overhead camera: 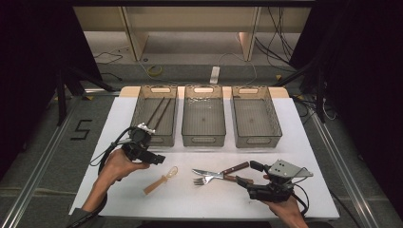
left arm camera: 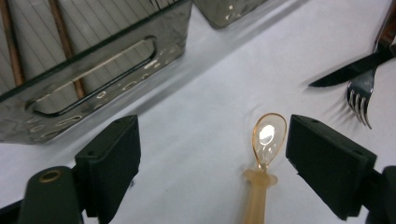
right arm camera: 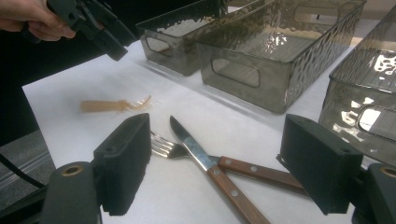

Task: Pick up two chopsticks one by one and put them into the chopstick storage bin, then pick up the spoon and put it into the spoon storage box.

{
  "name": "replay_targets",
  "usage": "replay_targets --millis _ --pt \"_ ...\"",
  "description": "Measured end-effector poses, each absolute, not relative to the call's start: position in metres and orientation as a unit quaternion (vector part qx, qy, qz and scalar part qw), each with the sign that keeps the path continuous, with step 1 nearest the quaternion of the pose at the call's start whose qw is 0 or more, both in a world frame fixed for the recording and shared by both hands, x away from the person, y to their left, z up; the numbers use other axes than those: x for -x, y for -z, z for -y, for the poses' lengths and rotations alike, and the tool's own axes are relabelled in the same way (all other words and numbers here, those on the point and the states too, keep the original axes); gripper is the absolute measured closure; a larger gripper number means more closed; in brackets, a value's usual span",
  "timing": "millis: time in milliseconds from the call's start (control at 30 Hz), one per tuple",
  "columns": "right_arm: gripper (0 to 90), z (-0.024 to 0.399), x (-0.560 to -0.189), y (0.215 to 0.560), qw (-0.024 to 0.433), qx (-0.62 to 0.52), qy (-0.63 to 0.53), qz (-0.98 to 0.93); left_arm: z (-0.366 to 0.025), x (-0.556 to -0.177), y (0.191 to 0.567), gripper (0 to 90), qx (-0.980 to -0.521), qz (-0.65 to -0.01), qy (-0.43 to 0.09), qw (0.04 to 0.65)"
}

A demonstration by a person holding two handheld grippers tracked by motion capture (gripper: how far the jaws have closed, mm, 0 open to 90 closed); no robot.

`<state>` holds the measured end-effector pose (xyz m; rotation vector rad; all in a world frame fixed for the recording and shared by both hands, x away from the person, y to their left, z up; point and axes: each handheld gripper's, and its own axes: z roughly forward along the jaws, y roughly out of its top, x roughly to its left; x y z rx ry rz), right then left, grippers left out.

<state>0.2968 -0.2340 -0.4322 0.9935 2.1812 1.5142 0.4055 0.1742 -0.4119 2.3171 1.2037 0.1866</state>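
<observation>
1. High view, largest item first: the white tabletop (overhead camera: pixel 119 133) carries everything, with bare sheet showing at its left side and along the near edge.
2. Three smoked-plastic bins stand in a row along the far half. The left bin (overhead camera: pixel 141 102) holds two brown chopsticks (overhead camera: pixel 159 110) lying lengthwise. The middle bin (overhead camera: pixel 187 114) and the right bin (overhead camera: pixel 274 118) show no contents that I can make out.
3. My left tongs (overhead camera: pixel 159 159) hang above the tabletop just in front of the left bin, held in my left hand (overhead camera: pixel 119 166). In the left gripper view the two black jaws stand wide apart, holding nothing, with the spoon's bowl between them on the sheet below.
4. My right tongs (overhead camera: pixel 250 173) sit low at the near right, in my right hand (overhead camera: pixel 285 209). In the right gripper view the jaws are also spread wide and hold nothing; they frame the knife and fork from the handle end.
5. A knife (overhead camera: pixel 223 172) with a wooden handle lies near the middle of the tabletop, its blade crossing over a fork (overhead camera: pixel 209 180); the two touch where they cross.
6. A translucent amber spoon (overhead camera: pixel 161 180) lies apart to the left of the cutlery, bowl toward the bins, handle toward me.
</observation>
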Motion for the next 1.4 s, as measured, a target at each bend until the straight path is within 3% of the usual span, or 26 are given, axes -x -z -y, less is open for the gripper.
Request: replay_targets --millis 300,1233,1400 --pt "25.4 0.236 -0.299 0.434 0.151 -0.349 -0.529 -0.758 -0.167 -0.397 0.415 17.1 -0.864 -0.439 -0.044 0.242" --pt "25.4 0.239 -0.298 0.433 0.154 -0.350 -0.530 -0.757 -0.156 -0.378 0.435 17.1 -0.886 -0.418 -0.040 0.199" --pt "25.5 0.240 -0.298 0.433 0.152 -0.353 -0.531 -0.756 -0.155 -0.377 0.441 20.3 -0.890 -0.414 -0.029 0.187"
